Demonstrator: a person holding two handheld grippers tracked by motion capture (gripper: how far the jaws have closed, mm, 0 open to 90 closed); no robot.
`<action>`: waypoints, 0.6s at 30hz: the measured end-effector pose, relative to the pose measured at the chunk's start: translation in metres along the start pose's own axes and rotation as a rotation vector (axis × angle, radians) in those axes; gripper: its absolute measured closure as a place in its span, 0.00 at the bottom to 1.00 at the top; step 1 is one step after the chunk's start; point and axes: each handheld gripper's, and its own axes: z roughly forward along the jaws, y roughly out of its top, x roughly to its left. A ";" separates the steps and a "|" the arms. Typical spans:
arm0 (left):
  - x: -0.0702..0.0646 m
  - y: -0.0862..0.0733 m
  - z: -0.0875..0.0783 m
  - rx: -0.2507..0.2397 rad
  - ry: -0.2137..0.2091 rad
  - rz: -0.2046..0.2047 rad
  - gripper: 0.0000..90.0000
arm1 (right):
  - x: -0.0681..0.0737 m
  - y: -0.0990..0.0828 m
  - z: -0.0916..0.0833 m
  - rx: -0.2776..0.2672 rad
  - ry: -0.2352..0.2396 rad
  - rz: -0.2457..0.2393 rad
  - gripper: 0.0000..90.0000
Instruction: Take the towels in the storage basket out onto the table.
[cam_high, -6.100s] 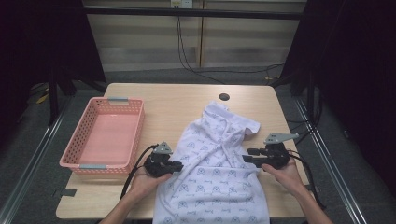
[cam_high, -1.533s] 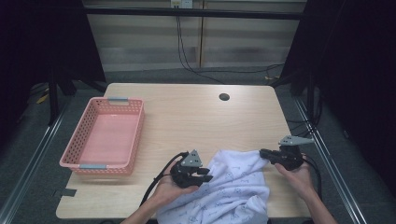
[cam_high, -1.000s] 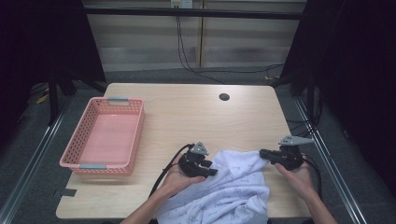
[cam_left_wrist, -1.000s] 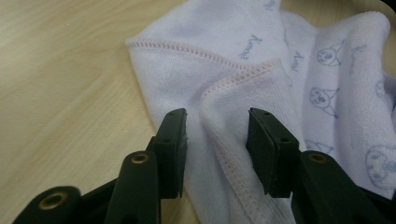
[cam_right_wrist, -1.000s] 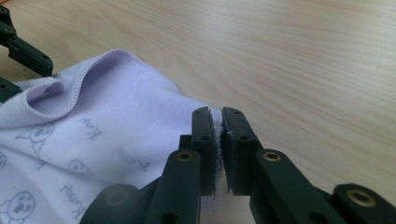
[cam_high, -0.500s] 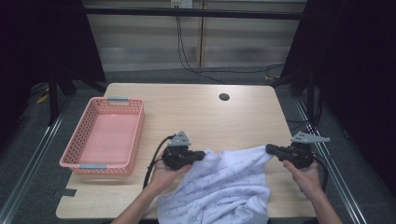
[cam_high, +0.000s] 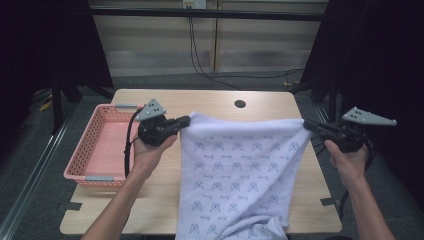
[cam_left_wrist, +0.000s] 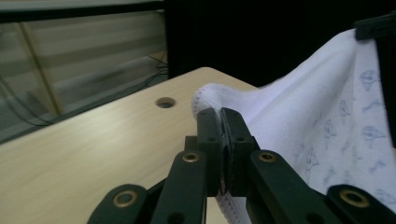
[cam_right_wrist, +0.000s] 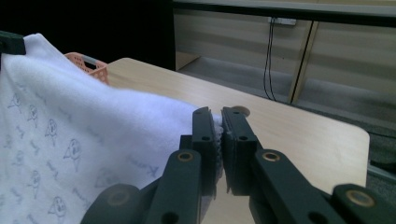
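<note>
Overhead, a white towel (cam_high: 240, 170) printed with small blue figures hangs stretched between the two grippers above the near half of the wooden tabletop (cam_high: 210, 102). Its top hem runs nearly level from one grip to the other, sagging slightly in the middle. The lower end drapes past the near edge of the tabletop, bunched at the bottom right.

Left gripper (cam_high: 186, 121): held in the person's left hand (cam_high: 146, 152), above the tabletop's left part, just right of the pink basket (cam_high: 102, 150). In the left gripper view the left gripper (cam_left_wrist: 220, 119) has its jaws pressed together on the towel's (cam_left_wrist: 299, 116) stitched corner; cloth pokes out above the tips and a strip of hem shows below them. Its jaws have just been closing, with the towel corner between them.

Right gripper (cam_high: 309, 124): held in the right hand (cam_high: 347, 162), out past the tabletop's right edge. In the right gripper view the right gripper (cam_right_wrist: 218, 122) is clamped on the towel's (cam_right_wrist: 107, 121) other top corner; a thin fold of cloth sits between the pads.

The basket sits along the left edge of the tabletop; its rim (cam_right_wrist: 86, 63) peeks over the towel in the right gripper view. A round hole (cam_high: 240, 104) lies near the far edge, behind the towel. Black cable trails from the left gripper down along the wrist.
</note>
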 end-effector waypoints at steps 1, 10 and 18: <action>0.006 0.004 -0.002 -0.001 0.011 -0.002 0.97 | 0.000 0.005 0.005 0.003 -0.001 -0.005 0.94; 0.064 0.034 -0.002 -0.041 0.145 -0.061 0.97 | -0.003 0.051 0.079 0.014 0.021 -0.040 0.94; 0.085 0.012 0.028 0.074 0.194 -0.090 0.74 | -0.023 0.045 0.134 0.064 -0.062 0.034 0.66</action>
